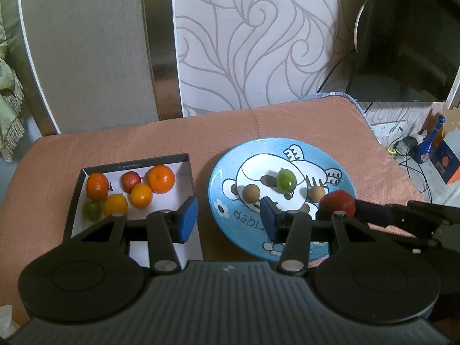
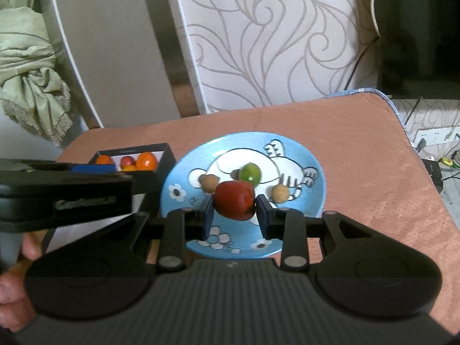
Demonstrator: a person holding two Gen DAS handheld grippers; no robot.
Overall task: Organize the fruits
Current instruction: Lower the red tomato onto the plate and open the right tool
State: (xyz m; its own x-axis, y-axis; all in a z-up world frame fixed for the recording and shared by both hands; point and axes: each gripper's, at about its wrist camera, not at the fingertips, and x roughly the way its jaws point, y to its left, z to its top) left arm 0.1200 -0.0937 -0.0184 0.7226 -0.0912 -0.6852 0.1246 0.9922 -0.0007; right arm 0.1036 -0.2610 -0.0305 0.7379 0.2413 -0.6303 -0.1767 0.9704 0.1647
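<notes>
left wrist: near, angled down | right wrist: same | shared: plate (image 1: 221,172), box (image 1: 75,201)

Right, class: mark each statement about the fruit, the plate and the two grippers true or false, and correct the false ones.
1. The right gripper is shut on a red fruit. True.
2. The left gripper holds an orange. False: nothing is between its pads; it is open.
3. A green fruit lies on the blue plate. True.
4. The box holds only green fruit. False: mostly orange fruits, plus a red and a green one.
5. Two small brown fruits, one and another, lie on the plate. True.
</notes>
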